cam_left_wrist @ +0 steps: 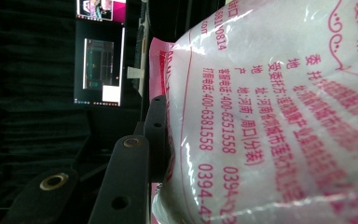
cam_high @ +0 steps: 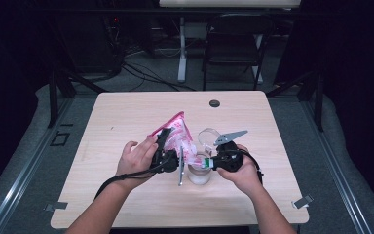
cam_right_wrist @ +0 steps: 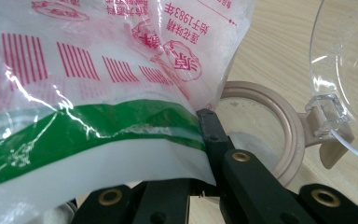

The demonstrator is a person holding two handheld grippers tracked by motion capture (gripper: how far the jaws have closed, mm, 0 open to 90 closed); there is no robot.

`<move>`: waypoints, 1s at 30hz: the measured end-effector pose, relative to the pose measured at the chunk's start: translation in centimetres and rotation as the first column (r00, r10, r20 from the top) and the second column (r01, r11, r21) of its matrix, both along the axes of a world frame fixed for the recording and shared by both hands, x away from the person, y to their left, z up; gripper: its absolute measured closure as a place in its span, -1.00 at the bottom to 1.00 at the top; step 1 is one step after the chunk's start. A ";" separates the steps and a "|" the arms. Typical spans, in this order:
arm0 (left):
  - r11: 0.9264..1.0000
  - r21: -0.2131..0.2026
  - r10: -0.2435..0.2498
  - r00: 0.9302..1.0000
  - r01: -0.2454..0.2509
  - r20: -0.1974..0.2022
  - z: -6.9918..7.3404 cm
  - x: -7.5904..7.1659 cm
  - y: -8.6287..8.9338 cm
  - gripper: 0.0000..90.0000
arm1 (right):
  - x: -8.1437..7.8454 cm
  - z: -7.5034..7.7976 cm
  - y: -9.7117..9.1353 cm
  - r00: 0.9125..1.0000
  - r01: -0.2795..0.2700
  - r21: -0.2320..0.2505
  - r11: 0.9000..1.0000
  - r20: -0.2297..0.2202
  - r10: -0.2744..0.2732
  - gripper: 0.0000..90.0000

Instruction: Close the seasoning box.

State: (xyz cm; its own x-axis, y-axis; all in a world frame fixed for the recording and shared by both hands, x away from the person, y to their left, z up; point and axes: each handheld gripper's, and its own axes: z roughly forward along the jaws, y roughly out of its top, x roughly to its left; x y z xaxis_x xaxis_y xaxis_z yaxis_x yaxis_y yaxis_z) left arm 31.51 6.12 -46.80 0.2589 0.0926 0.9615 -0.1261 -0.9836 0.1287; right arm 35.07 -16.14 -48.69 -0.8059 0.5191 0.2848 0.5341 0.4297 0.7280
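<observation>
A pink-and-white printed bag (cam_high: 177,134) of white powder hangs tilted above a clear jar (cam_high: 199,174) on the table. My left gripper (cam_high: 167,140) is shut on the bag's upper part; in the left gripper view the bag (cam_left_wrist: 270,116) presses against one black jaw. My right gripper (cam_high: 206,163) is shut on the bag's low corner, just over the jar. In the right gripper view the green-striped film (cam_right_wrist: 98,126) is pinched at my right gripper (cam_right_wrist: 196,127), with the jar's beige rim (cam_right_wrist: 289,135) behind it. The jar's clear hinged lid (cam_right_wrist: 349,70) stands open.
The wooden table (cam_high: 126,112) has a dark round grommet (cam_high: 215,103) near its far edge and metal clips (cam_high: 303,201) at the near corners. A folding chair (cam_high: 236,39) and cables stand on the floor beyond the table.
</observation>
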 end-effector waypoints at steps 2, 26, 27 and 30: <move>1.000 0.005 -0.002 1.000 0.002 0.002 0.1 -0.1 -0.1 0.52 | 0.0 0.0 -0.1 1.000 0.007 0.000 1.000 0.003 -0.007 1.00; 1.000 0.017 -0.014 1.000 0.014 0.008 0.6 -0.2 -0.9 0.53 | 0.1 0.0 -0.3 1.000 0.023 0.009 1.000 0.014 -0.024 1.00; 1.000 0.016 -0.016 1.000 0.015 0.007 0.5 -0.2 -0.9 0.53 | 0.1 0.0 -0.3 1.000 0.024 0.009 1.000 0.014 -0.024 1.00; 1.000 0.018 -0.018 1.000 0.018 0.006 0.5 -0.2 -0.9 0.53 | 0.1 0.0 -0.3 1.000 0.027 0.006 1.000 0.013 -0.027 1.00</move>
State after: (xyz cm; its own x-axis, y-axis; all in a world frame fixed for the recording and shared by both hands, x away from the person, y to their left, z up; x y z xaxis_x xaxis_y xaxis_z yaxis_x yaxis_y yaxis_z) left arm 31.32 5.20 -46.32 0.2546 0.0707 0.9645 -0.1449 -0.9833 0.1104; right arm 35.19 -16.48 -48.72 -0.7953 0.5392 0.2770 0.5356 0.4110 0.7377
